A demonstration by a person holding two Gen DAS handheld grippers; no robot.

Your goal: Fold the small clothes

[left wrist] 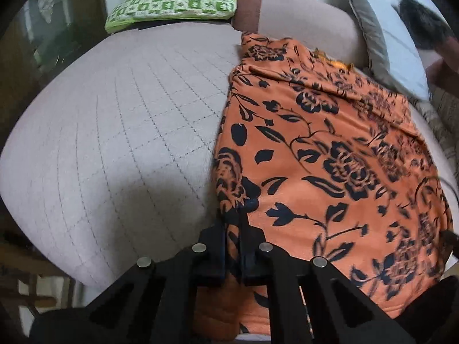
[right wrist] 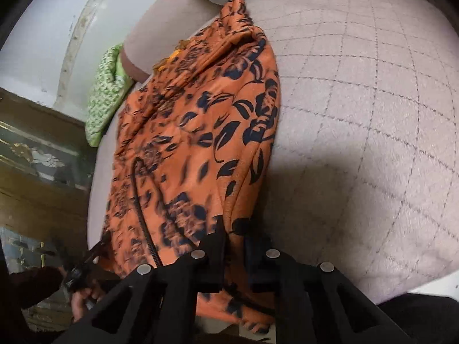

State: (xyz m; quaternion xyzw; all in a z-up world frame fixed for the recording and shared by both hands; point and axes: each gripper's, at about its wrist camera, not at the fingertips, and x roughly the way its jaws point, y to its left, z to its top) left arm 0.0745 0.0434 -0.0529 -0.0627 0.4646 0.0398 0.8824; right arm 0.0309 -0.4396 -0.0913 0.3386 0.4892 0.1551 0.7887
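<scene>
Nearest the left wrist camera, the black plastic left gripper (left wrist: 233,229) has its two fingers drawn almost together, pinching the near left edge of the orange fleece-like garment with a black floral and leaf print (left wrist: 324,154). In the right wrist view the black plastic right gripper (right wrist: 235,238) is likewise clamped on the garment's (right wrist: 195,143) near edge, with orange cloth bunched between its fingers. The fabric looks soft and slightly napped, its hems showing as rolled ridges, though blur hides the weave. It lies on the pale pinkish-grey quilted bed cover (left wrist: 114,132), stitched in a diamond grid, and its long axis runs away from the grippers toward the far end of the bed, where it narrows into a crumpled point beside a frayed yellow-orange trim (left wrist: 337,63). No label or writing can be read on it. A thin black cable (right wrist: 140,195) curves over the cloth in the right view. Farther off sits a smooth beige-and-brown bolster (left wrist: 301,20), with a green-and-white checked cushion (left wrist: 175,0) to its left and a grey-edged pale pillow (left wrist: 381,34) to its right.
</scene>
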